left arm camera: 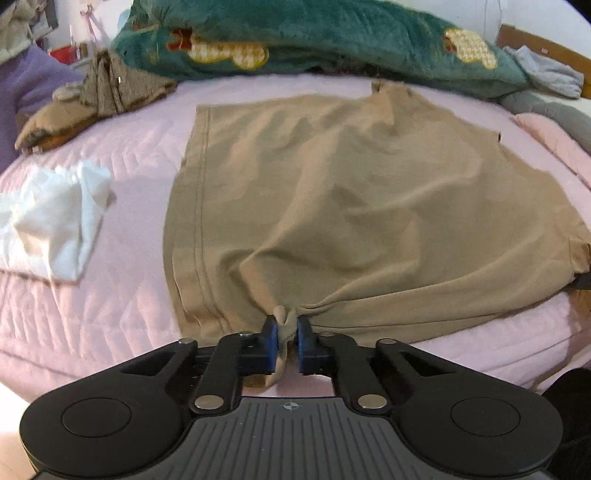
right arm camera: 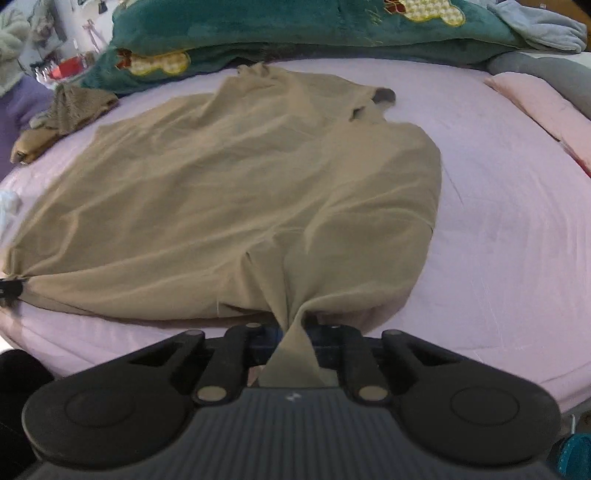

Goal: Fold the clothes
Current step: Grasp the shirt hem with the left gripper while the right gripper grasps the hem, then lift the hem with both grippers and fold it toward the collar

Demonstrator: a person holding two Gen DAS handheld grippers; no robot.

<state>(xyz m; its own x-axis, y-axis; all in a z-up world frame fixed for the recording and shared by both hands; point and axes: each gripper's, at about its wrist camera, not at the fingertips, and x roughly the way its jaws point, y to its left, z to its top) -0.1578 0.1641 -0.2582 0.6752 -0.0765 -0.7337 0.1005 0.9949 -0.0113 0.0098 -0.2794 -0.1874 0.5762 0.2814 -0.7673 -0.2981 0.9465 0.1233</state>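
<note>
Nearest the left wrist camera, at the bottom centre of the frame, the left gripper [left arm camera: 286,326] has its blue pads [left arm camera: 270,332] pinched on a bunched bit of the near edge of the tan garment [left arm camera: 332,206]; a short loop of the same cloth hangs down between the fingers; from there the garment spreads up through the middle of the frame, wrinkled, flat on the pink bed cover [left arm camera: 122,295], with a stitched hem running down its left side; at the left edge lies a crumpled white cloth [left arm camera: 55,229], apart from the garment; in the upper left sits a brown garment [left arm camera: 99,99], and across the top a teal blanket [left arm camera: 314,40] with yellow patterned patches.

Low in the centre of the right wrist view, the right gripper [right arm camera: 291,332] is clamped on another gathered fold of the tan garment [right arm camera: 240,192], cloth covering the fingertips and fanning down toward the camera; the garment fills the middle and left of the frame, its far end bunched near the teal blanket [right arm camera: 295,29] at the top; bare pink bed cover [right arm camera: 498,221] shows on the right; at the far left edge, a dark gripper tip meets the garment's corner.
</note>
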